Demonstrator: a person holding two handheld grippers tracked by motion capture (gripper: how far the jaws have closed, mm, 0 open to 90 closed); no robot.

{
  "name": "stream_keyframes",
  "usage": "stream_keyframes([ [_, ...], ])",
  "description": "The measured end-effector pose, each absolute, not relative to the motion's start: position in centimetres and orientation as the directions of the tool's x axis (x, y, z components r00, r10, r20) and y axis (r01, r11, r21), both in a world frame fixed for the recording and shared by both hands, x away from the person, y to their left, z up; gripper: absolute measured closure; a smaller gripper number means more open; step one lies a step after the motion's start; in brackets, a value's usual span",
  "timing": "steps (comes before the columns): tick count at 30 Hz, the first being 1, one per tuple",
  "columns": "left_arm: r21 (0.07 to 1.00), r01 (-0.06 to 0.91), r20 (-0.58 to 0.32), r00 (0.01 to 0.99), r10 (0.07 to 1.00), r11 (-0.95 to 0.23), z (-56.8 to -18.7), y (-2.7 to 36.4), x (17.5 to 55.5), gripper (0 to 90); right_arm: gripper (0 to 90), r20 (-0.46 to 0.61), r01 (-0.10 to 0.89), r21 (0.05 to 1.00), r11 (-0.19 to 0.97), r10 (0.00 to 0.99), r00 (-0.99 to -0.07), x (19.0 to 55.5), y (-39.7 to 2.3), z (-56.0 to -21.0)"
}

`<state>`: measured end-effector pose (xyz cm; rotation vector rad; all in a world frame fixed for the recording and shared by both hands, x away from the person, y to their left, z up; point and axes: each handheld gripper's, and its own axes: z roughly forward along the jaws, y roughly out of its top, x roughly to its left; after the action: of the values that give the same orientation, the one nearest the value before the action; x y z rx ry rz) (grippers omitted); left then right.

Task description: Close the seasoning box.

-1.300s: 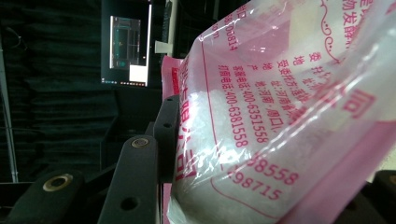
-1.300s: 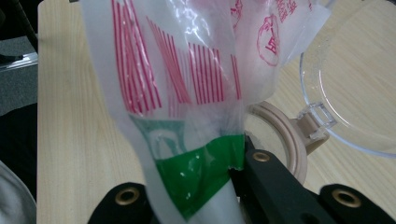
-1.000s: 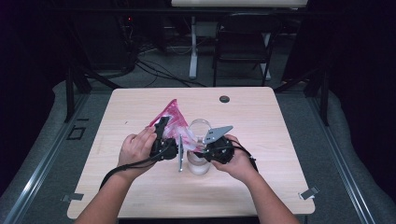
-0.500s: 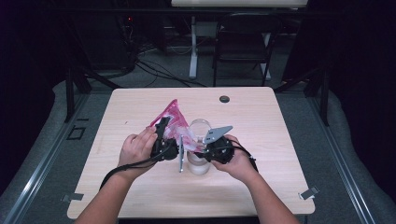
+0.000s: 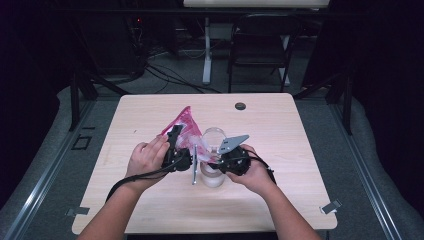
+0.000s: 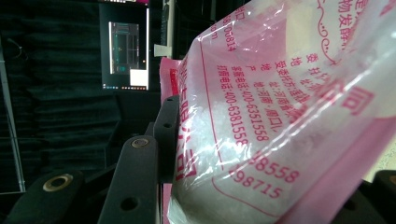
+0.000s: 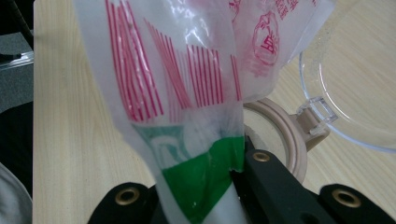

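Nothing has moved since the earlier frames: at centre frame your left gripper (image 5: 184, 159) grips the pink bag (image 5: 184, 123) of white grains, your right gripper (image 5: 224, 161) pinches its corner above the open jar (image 5: 213, 172) on the worktop (image 5: 300, 165), pouring apparently paused

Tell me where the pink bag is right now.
In the high view the pink bag is held above the middle of the table, between the left gripper and right gripper, right over the clear jar.
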<state>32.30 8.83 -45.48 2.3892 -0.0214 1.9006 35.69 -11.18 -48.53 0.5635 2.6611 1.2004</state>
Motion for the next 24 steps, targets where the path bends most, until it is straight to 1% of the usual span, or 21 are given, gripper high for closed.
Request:
stream_keyframes([
  [24, 0.011, -0.063, 0.969, 0.247, -0.005, -0.998, -45.52, 8.38, 32.32, 62.4, 90.0, 0.011, 0.284, 0.74, 0.609, 0.412, -0.911, 35.84, -11.3, -48.84],
])
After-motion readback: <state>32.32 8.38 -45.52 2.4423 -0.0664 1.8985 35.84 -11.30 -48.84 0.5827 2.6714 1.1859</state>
